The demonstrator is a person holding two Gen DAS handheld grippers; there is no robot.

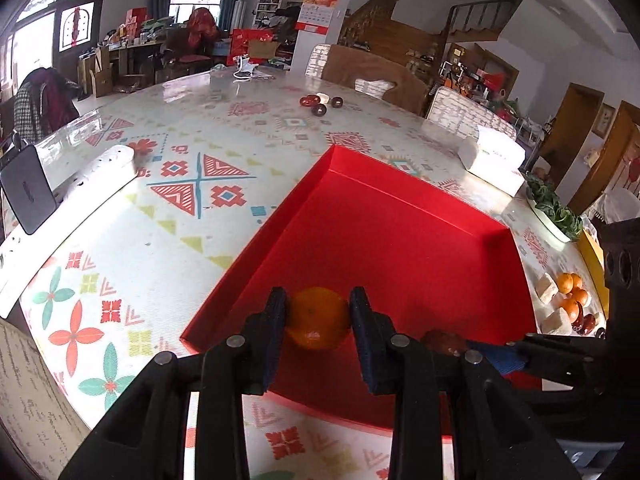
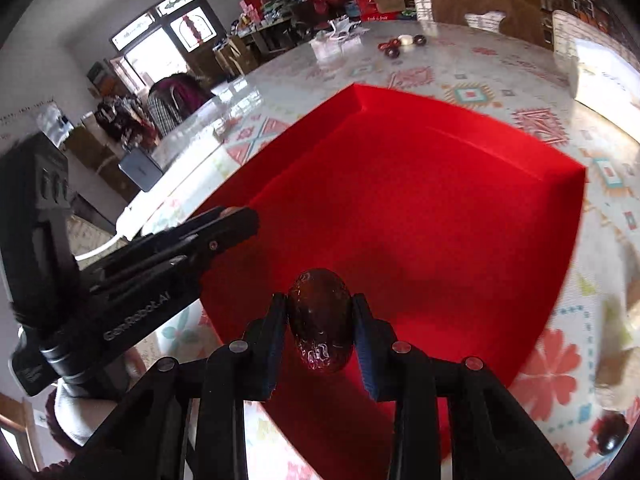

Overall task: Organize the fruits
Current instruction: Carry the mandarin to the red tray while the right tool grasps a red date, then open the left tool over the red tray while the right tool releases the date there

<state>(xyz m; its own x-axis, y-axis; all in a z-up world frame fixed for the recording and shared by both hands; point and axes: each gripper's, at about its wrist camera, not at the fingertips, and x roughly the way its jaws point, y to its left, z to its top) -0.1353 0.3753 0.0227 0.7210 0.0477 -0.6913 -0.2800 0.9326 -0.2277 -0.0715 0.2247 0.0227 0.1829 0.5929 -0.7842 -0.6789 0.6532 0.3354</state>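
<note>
My left gripper (image 1: 318, 312) is shut on an orange (image 1: 318, 318) and holds it over the near-left corner of the red tray (image 1: 400, 216). My right gripper (image 2: 320, 316) is shut on a dark red-brown date (image 2: 320, 320) over the near part of the red tray (image 2: 400, 184). In the left wrist view the right gripper (image 1: 492, 354) reaches in from the right with the date (image 1: 444, 342). In the right wrist view the left gripper (image 2: 240, 220) comes in from the left. The tray's floor is bare.
A pile of oranges (image 1: 572, 292), dates and pale wrapped pieces lies right of the tray. More dates (image 1: 320, 104) lie far across the patterned table. A tissue pack (image 1: 492, 156), a plate of greens (image 1: 552, 208), a power strip (image 1: 68, 196) and a dark device (image 1: 26, 192) stand around.
</note>
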